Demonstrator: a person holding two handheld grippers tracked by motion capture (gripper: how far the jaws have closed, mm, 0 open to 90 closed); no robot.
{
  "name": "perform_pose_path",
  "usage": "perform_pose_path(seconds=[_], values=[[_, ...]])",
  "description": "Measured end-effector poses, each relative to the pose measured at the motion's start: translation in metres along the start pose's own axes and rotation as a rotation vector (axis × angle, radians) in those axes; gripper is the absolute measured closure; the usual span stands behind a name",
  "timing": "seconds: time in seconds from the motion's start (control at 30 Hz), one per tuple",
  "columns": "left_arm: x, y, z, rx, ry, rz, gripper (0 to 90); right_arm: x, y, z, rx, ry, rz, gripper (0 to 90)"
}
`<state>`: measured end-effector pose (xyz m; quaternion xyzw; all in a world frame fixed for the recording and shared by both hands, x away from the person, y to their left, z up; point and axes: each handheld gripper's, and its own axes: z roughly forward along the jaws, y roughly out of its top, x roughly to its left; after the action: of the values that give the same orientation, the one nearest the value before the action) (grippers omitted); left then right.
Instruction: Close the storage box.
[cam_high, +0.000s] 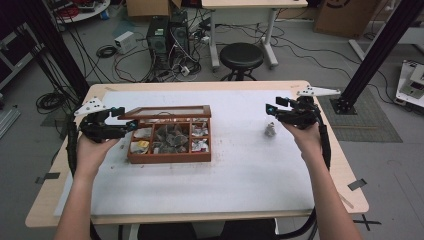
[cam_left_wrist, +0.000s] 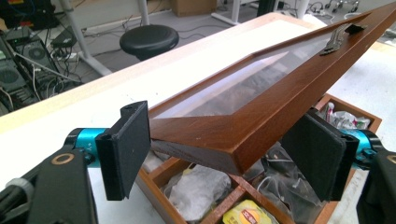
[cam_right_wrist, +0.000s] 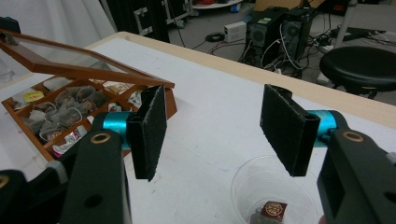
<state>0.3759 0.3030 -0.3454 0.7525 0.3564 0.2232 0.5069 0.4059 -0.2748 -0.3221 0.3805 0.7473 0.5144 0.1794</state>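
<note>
1. White sheeting covers a wooden table (cam_high: 320, 200) in a lab with a black stool (cam_high: 242, 56), computer towers (cam_high: 167, 35) and loose cables on the grey floor behind it.

2. On the left half of the sheet sits a wooden box (cam_high: 169, 156), split into compartments that hold wrapped tea bags (one packet near the front is yellow).

3. Its glass lid (cam_high: 167, 111) is raised, tilted up off the box; from the right gripper view it slants above the compartments (cam_right_wrist: 70, 65).

4. At the box's left end, the left gripper (cam_high: 131, 125) has the lid's corner (cam_left_wrist: 224, 140) between its jaws.

5. Those jaws stand wide: in the left gripper view both black pads (cam_left_wrist: 130, 144) sit clear of the wood, with a gap on each side, so the corner lies between them without being pressed.

6. A hand at the table's left edge holds this gripper, the forearm coming in from the bottom.

7. Over the right half of the sheet, well apart from the box, the right gripper (cam_high: 271, 111) is held above the table.

8. Its jaws are parted with nothing between them; the pads (cam_right_wrist: 149, 130) frame bare sheet.

9. A clear plastic cup (cam_right_wrist: 271, 191) stands just below that gripper, with a small dark square packet in its bottom (the high view shows the cup (cam_high: 270, 130) as a pale shape near the jaw tips).
</note>
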Motion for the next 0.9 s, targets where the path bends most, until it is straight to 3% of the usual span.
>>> perform_pose_path(seconds=[0.13, 0.33, 0.9], values=[[-0.003, -0.006, -0.001, -0.017, 0.011, -0.008, 24.5, 0.000, 0.000, 0.000, -0.002, 0.002, 0.002, 42.1], [-0.003, -0.021, -0.001, -0.027, -0.006, -0.039, 24.3, 0.001, -0.001, 0.000, -0.005, 0.004, 0.001, 42.0], [-0.012, -0.045, -0.003, -0.003, 0.001, -0.061, 24.2, 0.002, -0.002, 0.003, -0.007, 0.008, 0.009, 41.9]])
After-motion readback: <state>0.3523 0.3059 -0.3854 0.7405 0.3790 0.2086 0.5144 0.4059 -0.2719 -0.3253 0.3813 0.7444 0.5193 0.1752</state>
